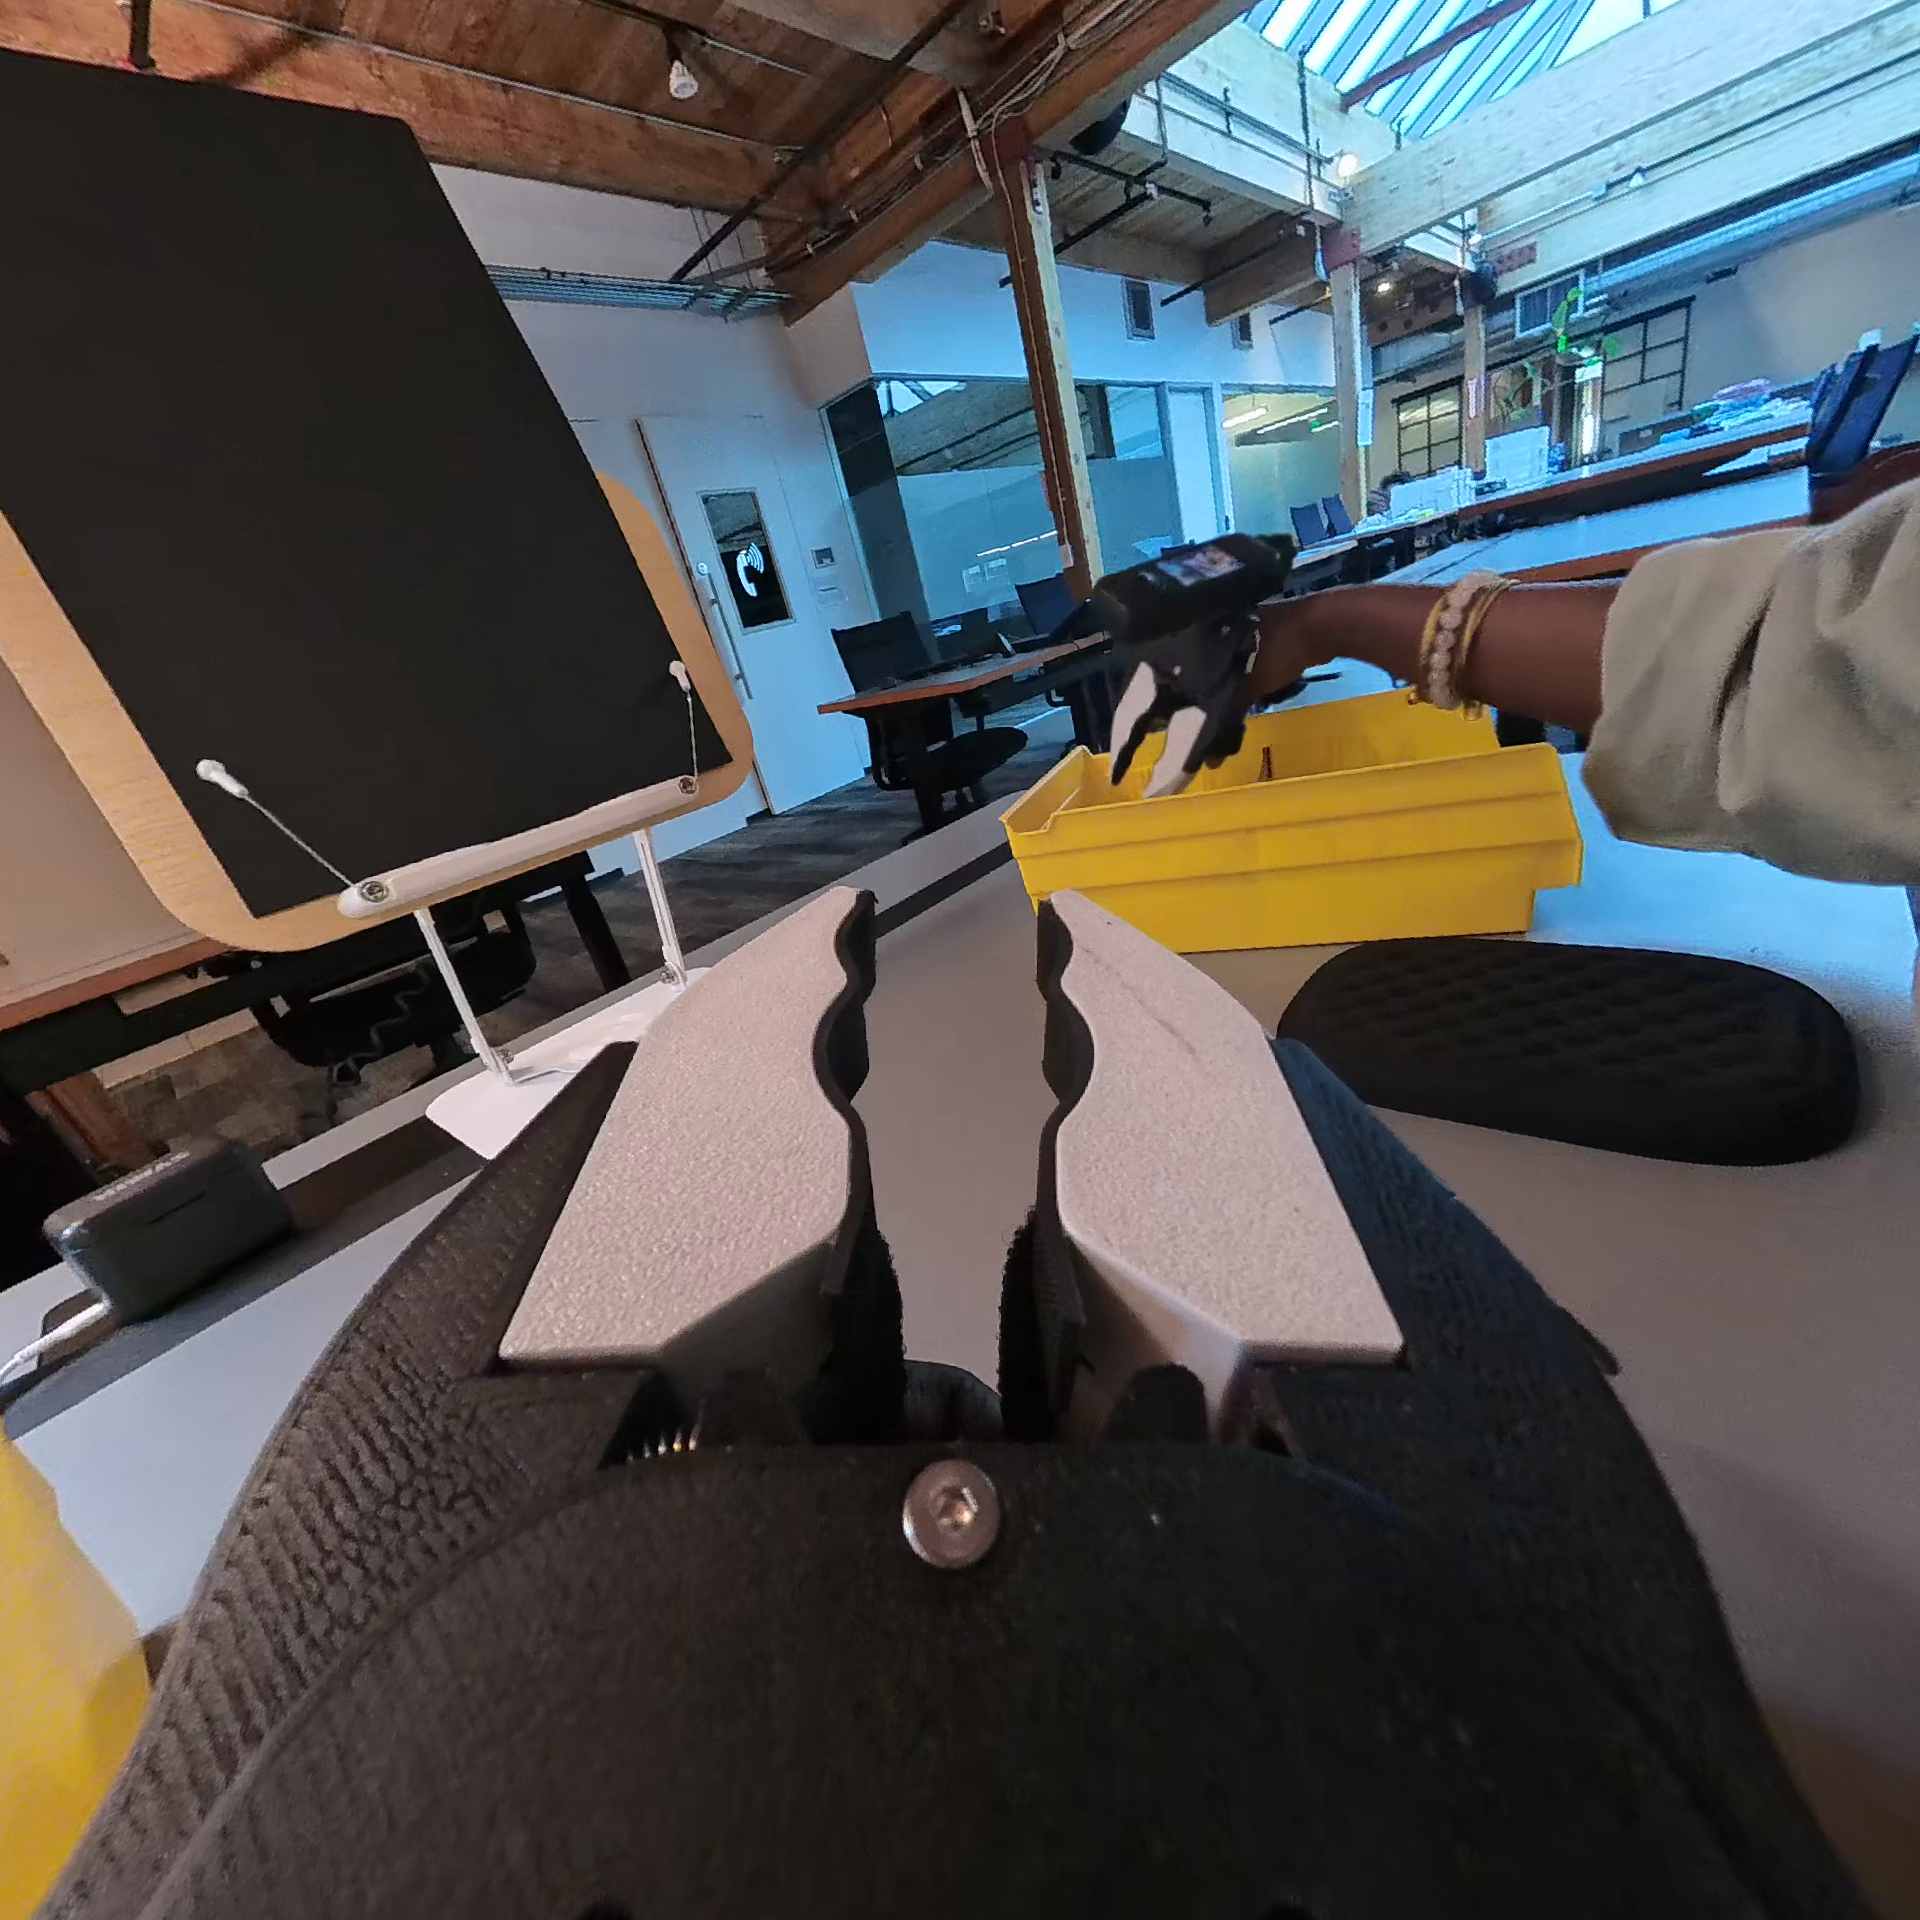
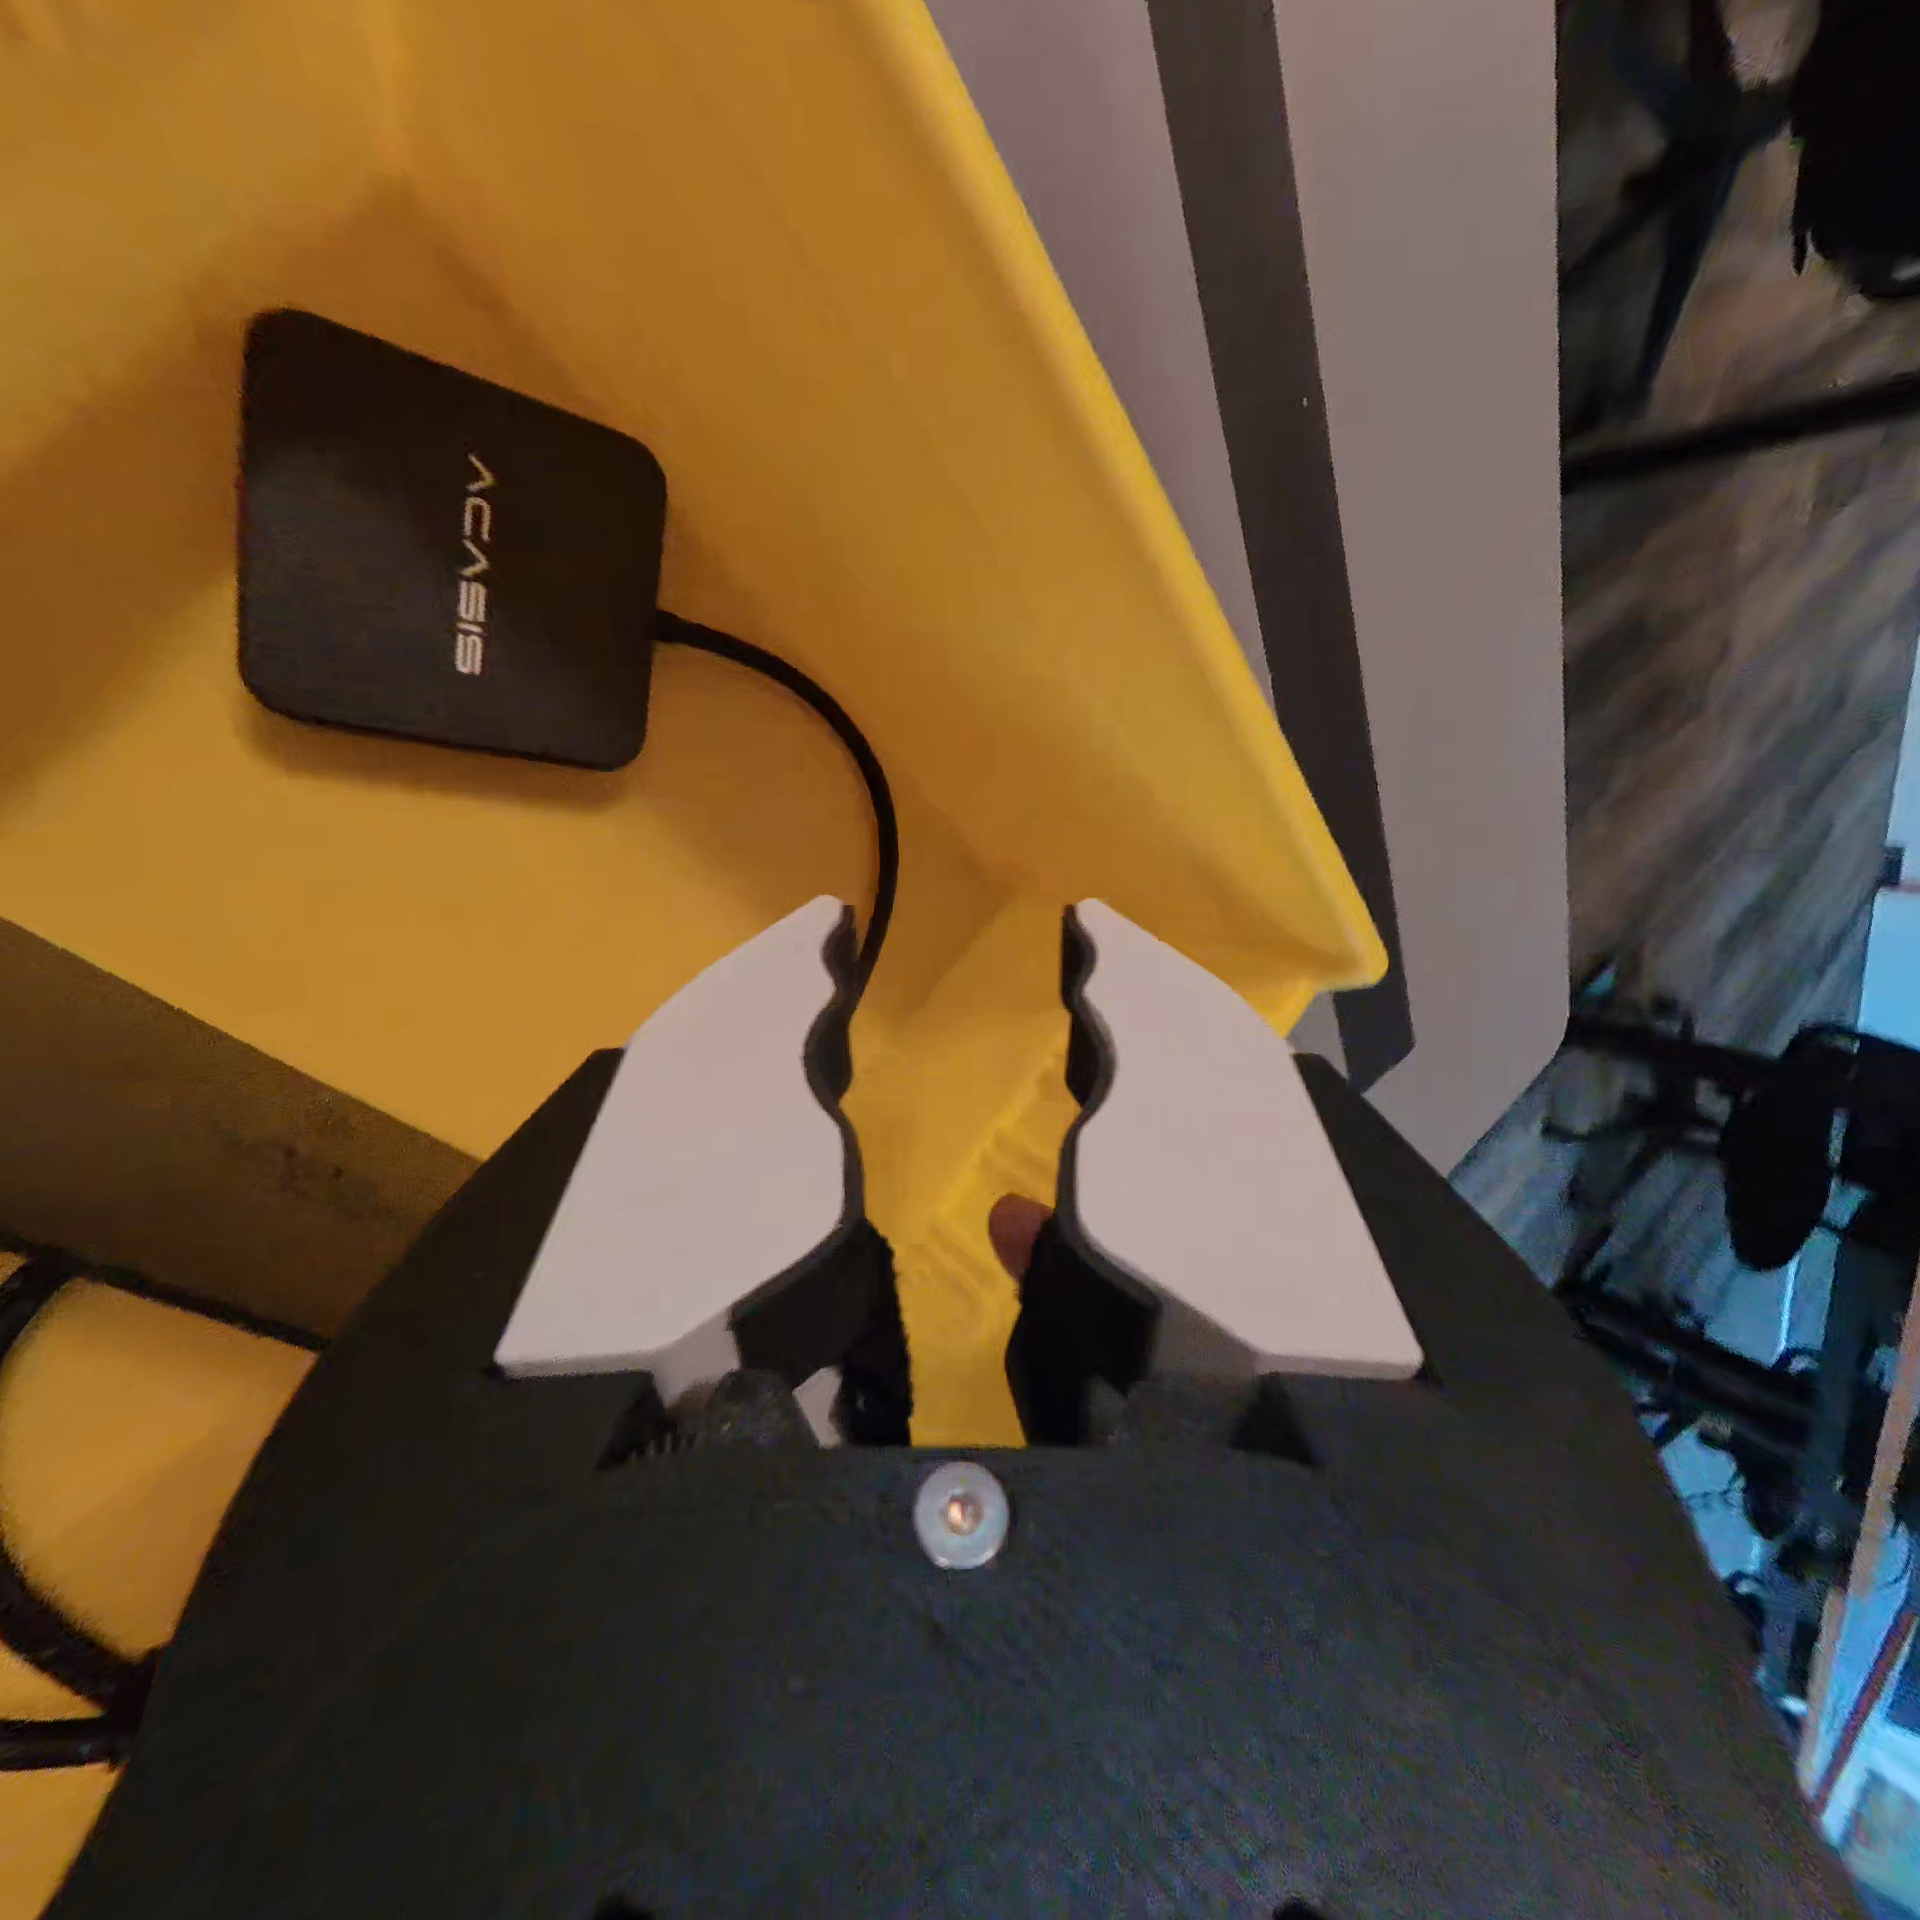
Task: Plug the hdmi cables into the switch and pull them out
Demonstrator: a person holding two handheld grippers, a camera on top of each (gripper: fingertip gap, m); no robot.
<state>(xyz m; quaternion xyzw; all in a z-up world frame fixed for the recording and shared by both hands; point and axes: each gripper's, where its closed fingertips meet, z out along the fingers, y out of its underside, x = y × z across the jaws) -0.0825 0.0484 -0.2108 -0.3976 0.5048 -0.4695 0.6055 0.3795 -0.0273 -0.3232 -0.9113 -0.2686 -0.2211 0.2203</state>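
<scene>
1. Two views, taken in turn. In the left wrist view, the left gripper (image 1: pixel 954 920) rests low over the pale grey tabletop (image 1: pixel 1558 1299), its grey fingers released with bare table showing between them and nothing held.
2. Far right in that view stands a yellow plastic bin (image 1: pixel 1299 862), with a black quilted oval pad (image 1: pixel 1569 1049) nearer on its right. The right gripper (image 1: pixel 1143 764), carried by a hand in a beige sleeve (image 1: pixel 1756 707), dips into the bin's far left corner, fingers apart.
3. In the right wrist view, the right gripper is unclenched and empty over the bin floor.
4. The small flat black rounded-square switch (image 2: pixel 442 540) lies on the bin floor, far and left of the fingertips, well apart from them.
5. Its thin black cable (image 2: pixel 842 748) leaves the switch's right edge and curves nearward, passing just beside the left fingertip; whether it touches, I cannot tell. More dark cable (image 2: pixel 42 1621) shows near left, plugs unseen.
6. The switch looks light and smooth, likely to slide on the plastic when pushed; pinching it across its flat sides seems best. The cable is limp, so taking it at a stiff plug end should serve better.
</scene>
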